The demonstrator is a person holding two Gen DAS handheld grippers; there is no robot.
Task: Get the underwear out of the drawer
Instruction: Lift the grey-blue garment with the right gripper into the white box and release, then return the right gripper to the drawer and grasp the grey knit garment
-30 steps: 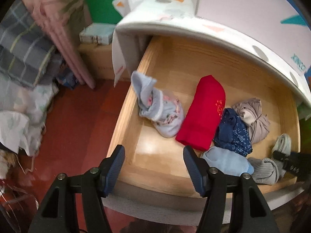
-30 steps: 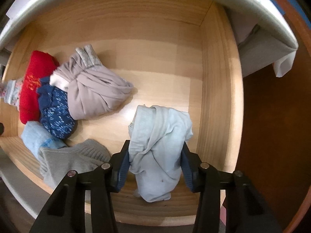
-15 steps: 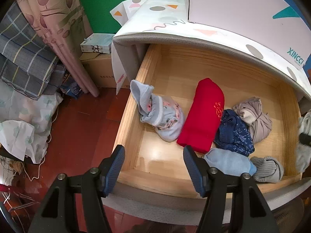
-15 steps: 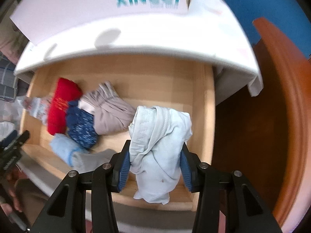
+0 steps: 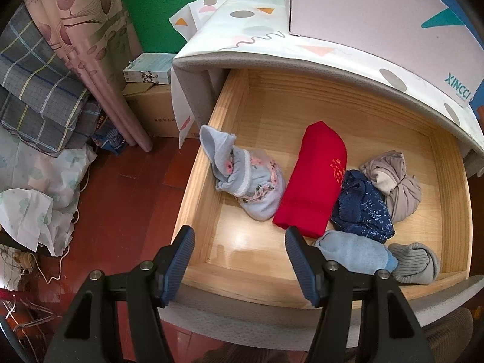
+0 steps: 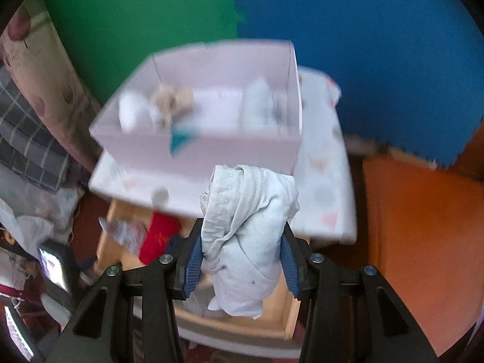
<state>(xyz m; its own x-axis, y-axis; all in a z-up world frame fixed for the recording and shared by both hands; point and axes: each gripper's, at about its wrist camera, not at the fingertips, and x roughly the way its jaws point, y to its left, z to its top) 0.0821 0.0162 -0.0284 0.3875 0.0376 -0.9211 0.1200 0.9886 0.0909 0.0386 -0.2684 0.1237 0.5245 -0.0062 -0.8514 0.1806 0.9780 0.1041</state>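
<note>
From my right camera everything past the tongs is smeared: the white box (image 6: 208,127) ahead holds pale lumps I can't identify. The garment (image 6: 245,242) between my right fingers hides most of the drawer (image 6: 281,326) below. Left view cuts off the box's (image 5: 378,15) top.

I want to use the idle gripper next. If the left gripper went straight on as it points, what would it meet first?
Probably the bare wooden floor of the drawer, seen between the open left gripper fingers; depth is uncertain.

Glossy wooden drawer (image 5: 193,181) holds soft cloth underwear (image 5: 311,187).
</note>
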